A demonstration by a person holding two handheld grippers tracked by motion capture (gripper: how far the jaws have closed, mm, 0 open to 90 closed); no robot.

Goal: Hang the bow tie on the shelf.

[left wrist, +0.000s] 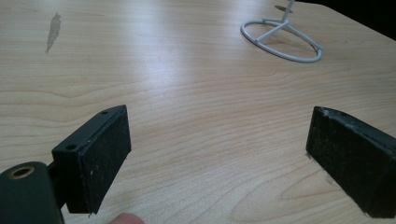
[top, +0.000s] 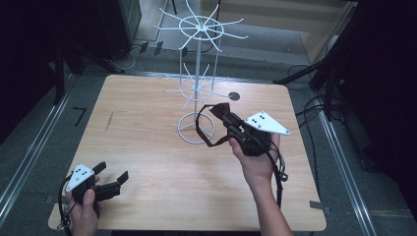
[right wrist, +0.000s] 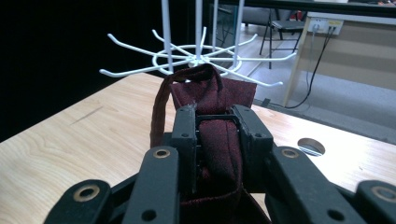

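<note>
A white wire rack (top: 198, 73) with two tiers of hooks stands on a ring base at the back middle of the wooden table (top: 147, 157). My right gripper (top: 223, 115) hovers just right of the rack's base, shut on a dark red cloth bag (top: 220, 109) whose strap loop (top: 200, 132) hangs down to the left. In the right gripper view the bag (right wrist: 219, 93) sits clamped between the jaws of the right gripper (right wrist: 217, 116), with the rack's lower hooks (right wrist: 196, 56) just beyond. My left gripper (top: 112, 172) rests open near the front left corner, its pads (left wrist: 105, 158) wide apart over bare wood.
A round cable hole (top: 234, 96) lies behind the right gripper. The rack's ring base (left wrist: 282, 39) shows far off in the left gripper view. Dark stands and cables surround the table; a chair and a desk stand behind it.
</note>
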